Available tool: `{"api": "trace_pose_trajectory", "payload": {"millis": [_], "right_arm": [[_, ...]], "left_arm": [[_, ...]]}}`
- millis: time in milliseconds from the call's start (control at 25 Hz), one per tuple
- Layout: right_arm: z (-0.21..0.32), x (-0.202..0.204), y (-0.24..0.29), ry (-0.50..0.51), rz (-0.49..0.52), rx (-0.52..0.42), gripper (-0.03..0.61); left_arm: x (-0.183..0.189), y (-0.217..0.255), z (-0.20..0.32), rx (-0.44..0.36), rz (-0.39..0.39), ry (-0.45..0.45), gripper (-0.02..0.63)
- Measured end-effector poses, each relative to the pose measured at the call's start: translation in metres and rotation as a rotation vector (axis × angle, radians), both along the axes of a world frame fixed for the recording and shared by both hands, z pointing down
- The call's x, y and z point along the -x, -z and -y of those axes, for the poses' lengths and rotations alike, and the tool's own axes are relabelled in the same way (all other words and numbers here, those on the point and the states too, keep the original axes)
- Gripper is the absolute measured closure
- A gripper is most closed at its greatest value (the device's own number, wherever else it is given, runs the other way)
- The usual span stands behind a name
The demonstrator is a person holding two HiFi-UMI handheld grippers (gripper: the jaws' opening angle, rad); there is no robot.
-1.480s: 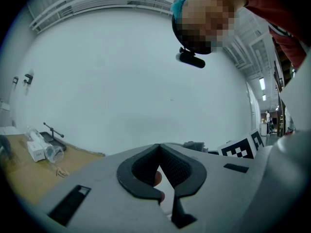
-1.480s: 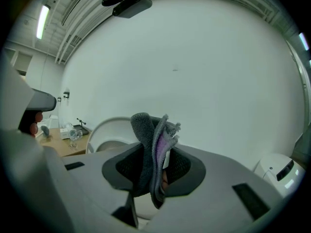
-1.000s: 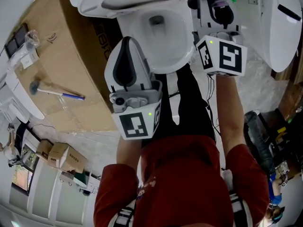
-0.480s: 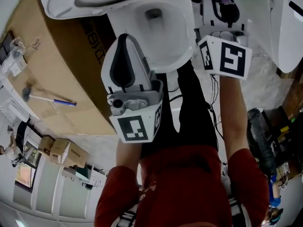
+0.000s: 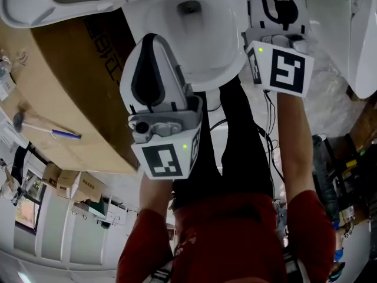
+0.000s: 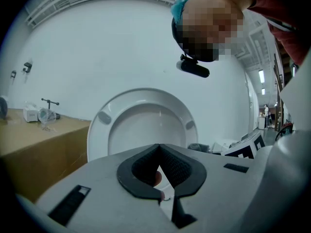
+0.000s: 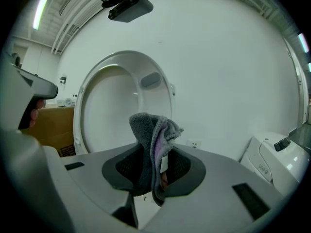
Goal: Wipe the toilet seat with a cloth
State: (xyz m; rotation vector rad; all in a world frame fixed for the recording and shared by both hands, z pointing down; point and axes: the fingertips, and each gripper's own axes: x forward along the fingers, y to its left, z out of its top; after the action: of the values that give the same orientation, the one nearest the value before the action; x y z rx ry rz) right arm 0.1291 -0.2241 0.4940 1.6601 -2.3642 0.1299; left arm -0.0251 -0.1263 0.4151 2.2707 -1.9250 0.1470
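Observation:
The white toilet bowl (image 5: 194, 34) stands open at the top of the head view, its seat and lid (image 6: 143, 125) raised upright against the wall. My left gripper (image 5: 150, 40) hangs over the bowl's front left rim. Its jaws (image 6: 159, 147) are shut with nothing between them. My right gripper (image 7: 155, 149) is at the bowl's right side, shut on a folded grey and lilac cloth (image 7: 151, 135) that sticks up from its jaws. In the head view the right gripper's tips run off the top edge; its marker cube (image 5: 283, 69) shows.
A brown cardboard box (image 5: 65, 99) stands left of the toilet, with a hammer (image 5: 35, 125) on top. A second white toilet (image 5: 362, 34) is at the right. Cables (image 5: 268, 134) lie on the floor beside the person's black-trousered legs (image 5: 235, 134).
Both grippers have sunk toward the bowl. In the head view the toilet and the box have slid up and to the left. The jaws have not changed.

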Motion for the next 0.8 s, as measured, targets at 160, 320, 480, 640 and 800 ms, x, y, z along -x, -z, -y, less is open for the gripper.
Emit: {"api": "trace_pose_trajectory", "payload": {"millis": [160,320,480,640,800], "right_arm": [[-0.004,0.003,-0.031,0.01,-0.017,0.029,0.485],[-0.008,0.006,-0.052,0.011,-0.042,0.022,0.483],[-0.012,0.013,-0.063,0.013,-0.067,0.008,0.485],[-0.014,0.017,-0.068,-0.006,-0.063,0.012,0.485],[-0.018,0.021,-0.075,-0.031,-0.086,0.015,0.485]], "left_arm": [[0.005,-0.026,-0.003,0.03,-0.012,0.022,0.601],[0.008,-0.047,-0.006,0.041,-0.022,0.047,0.601],[0.019,-0.063,-0.012,0.048,-0.026,0.072,0.601],[0.028,-0.071,-0.016,0.045,-0.03,0.1,0.601],[0.034,-0.075,-0.021,0.047,-0.031,0.111,0.601]]}}
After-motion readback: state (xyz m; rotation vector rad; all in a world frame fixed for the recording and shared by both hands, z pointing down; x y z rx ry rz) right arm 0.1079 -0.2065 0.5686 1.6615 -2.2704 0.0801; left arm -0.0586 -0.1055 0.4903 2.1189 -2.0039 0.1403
